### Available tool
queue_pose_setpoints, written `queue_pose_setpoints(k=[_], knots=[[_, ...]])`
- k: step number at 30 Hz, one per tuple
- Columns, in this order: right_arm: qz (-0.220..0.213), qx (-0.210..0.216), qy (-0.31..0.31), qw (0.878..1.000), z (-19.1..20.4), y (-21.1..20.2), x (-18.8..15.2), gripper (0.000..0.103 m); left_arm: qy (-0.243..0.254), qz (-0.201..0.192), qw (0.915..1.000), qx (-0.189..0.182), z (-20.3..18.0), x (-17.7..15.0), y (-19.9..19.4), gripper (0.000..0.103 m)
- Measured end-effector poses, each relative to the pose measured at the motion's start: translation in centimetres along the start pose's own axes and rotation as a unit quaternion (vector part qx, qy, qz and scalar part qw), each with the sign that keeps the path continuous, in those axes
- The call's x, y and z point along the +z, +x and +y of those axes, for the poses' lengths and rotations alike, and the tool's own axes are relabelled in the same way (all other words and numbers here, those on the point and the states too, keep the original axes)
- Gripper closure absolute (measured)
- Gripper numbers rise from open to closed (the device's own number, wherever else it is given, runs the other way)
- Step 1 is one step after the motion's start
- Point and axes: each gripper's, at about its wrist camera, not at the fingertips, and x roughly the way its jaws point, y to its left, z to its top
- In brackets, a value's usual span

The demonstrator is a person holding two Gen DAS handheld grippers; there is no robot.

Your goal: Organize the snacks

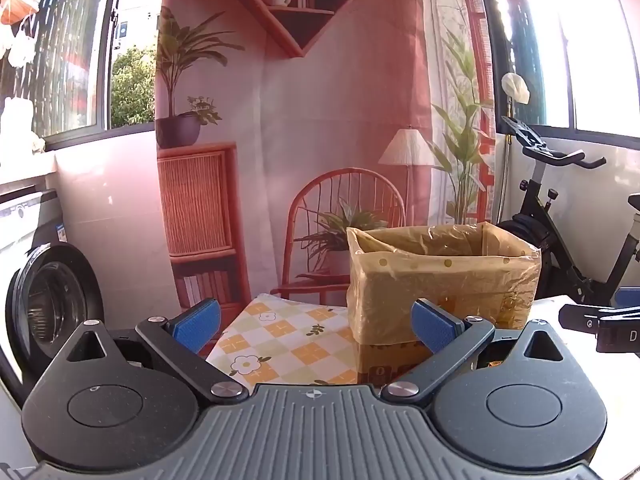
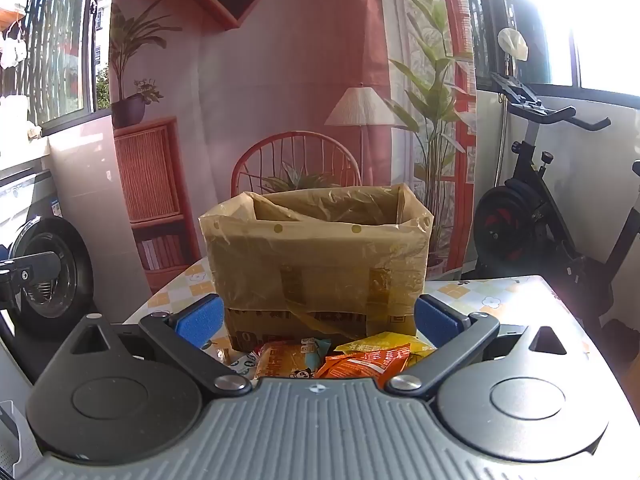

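Observation:
A cardboard box lined with a yellowish plastic bag stands on the table; it also shows in the left wrist view, ahead and to the right. Snack packets lie in front of it: an orange packet, a yellow packet and a light orange packet. My right gripper is open and empty, above the packets, facing the box. My left gripper is open and empty, above the table's left part. The box's inside is hidden.
The table has a checked flower tablecloth. A washing machine stands at the left. An exercise bike stands at the right. A printed backdrop hangs behind the table. The right gripper's tip shows in the left wrist view.

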Motion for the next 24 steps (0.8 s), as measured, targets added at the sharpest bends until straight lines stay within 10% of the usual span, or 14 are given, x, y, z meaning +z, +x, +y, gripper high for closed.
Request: queue_pose_setpoints(k=[24], knots=[[-0.003,0.0,-0.001,1.0,0.0,-0.1,-0.1,0.0,-0.002,-0.005,1.0,0.002,-0.1,0.0,-0.1,0.001]])
